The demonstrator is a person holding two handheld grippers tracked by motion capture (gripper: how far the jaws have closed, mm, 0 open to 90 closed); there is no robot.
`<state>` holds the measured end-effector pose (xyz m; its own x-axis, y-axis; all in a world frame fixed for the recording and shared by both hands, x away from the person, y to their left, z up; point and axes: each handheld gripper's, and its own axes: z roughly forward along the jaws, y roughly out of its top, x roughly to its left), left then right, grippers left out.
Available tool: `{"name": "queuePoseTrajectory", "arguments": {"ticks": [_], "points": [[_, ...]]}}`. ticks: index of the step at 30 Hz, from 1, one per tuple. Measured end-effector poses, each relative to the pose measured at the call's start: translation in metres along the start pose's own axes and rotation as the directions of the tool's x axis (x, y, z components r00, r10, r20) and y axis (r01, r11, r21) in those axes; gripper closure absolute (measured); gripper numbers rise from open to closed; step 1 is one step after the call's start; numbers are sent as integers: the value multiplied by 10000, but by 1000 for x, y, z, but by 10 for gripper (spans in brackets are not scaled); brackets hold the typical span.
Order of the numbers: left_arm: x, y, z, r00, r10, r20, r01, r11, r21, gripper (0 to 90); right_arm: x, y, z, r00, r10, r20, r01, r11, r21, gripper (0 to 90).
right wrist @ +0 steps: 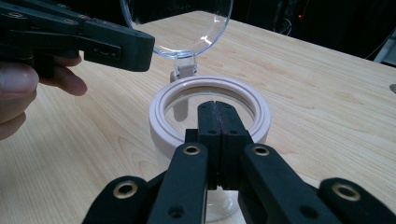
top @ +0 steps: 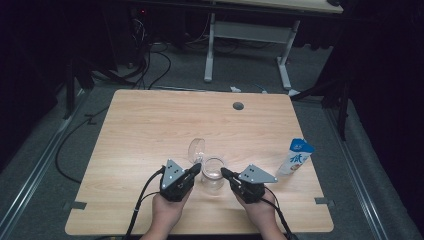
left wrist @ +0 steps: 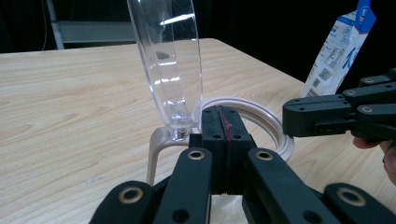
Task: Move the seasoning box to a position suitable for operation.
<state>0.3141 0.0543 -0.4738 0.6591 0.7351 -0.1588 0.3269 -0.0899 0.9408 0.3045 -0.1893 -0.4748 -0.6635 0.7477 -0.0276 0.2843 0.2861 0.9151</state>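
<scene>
While both jaw pairs stand closed and empty, the left hand-held gripper (top: 196,167) sits at the jar's nine o'clock and the right hand-held gripper (top: 225,173) at its three. The clear jar (top: 213,176), lid (top: 196,148) hinged upright, stands near the desk's (top: 150,130) front edge. It looks light, rigid, slick and breakable; its white rim (right wrist: 210,109) seems the surest grasp.

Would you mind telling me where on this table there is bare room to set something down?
The whole far half of the table is bare, from the jar back to the small hole. The left side is free too. The near middle is crowded: both tongs, left and right, flank the jar, with the carton by the right edge.
</scene>
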Motion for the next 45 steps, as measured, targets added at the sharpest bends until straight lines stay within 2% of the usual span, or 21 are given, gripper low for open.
{"name": "queuePoseTrajectory", "arguments": {"ticks": [5,8,13,17,20,21,23,26,29,33,36,38,40,43,45], "points": [[0,-1,-2,10000,28,52,-28,10000,37,900,0,0,0,10000,36,-26,-36,10000,-22,895],[1,-5,-8,9999,62,160,-64,9999,118,900,-1,-1,-3,9999,108,121,-108,9999,-16,836],[15,-17,-23,9987,500,-83,-494,9970,593,885,-16,-9,-20,9948,599,825,-602,9982,18,776],[39,-29,-32,9981,559,-252,-529,9928,1074,866,-32,-22,-39,9804,1046,1668,-1080,9941,111,733],[49,-40,-36,9998,114,-174,-95,9944,1053,872,-44,-36,-55,9584,1470,2446,-1565,9875,198,695],[49,-44,-36,9997,152,-169,-133,9940,1084,872,-47,-39,-58,9532,1511,2620,-1625,9865,221,680],[48,-45,-35,9996,274,8,-273,9928,1163,872,-54,-47,-67,9342,1809,3075,-1956,9805,172,647],[48,-43,-35,9996,252,95,-260,9949,980,871,-62,-57,-82,9062,2115,3661,-2301,9731,73,596],[48,-45,-35,9993,325,189,-343,9942,1024,871,-70,-64,-93,8726,2336,4289,-2569,9664,-38,530],[49,-47,-35,9993,316,205,-336,9938,1061,870,-81,-69,-99,8362,2661,4796,-2977,9546,-105,436],[48,-48,-36,9992,357,172,-373,9936,1070,869,-88,-72,-97,8195,2700,5055,-3105,9506,-44,342],[47,-49,-37,9993,343,135,-355,9935,1080,869,-92,-74,-94,8135,2725,5138,-3152,9490,-42,235],[47,-50,-38,9994,330,97,-339,9934,1099,869,-96,-75,-91,8099,2840,5132,-3325,9431,28,148],[47,-53,-41,9993,361,3,-359,9928,1141,869,-104,-75,-84,7866,2844,5481,-3450,9386,81,63],[47,-54,-45,9994,348,-78,-337,9929,1138,869,-109,-75,-82,7790,2835,5593,-3487,9372,106,51]]}}
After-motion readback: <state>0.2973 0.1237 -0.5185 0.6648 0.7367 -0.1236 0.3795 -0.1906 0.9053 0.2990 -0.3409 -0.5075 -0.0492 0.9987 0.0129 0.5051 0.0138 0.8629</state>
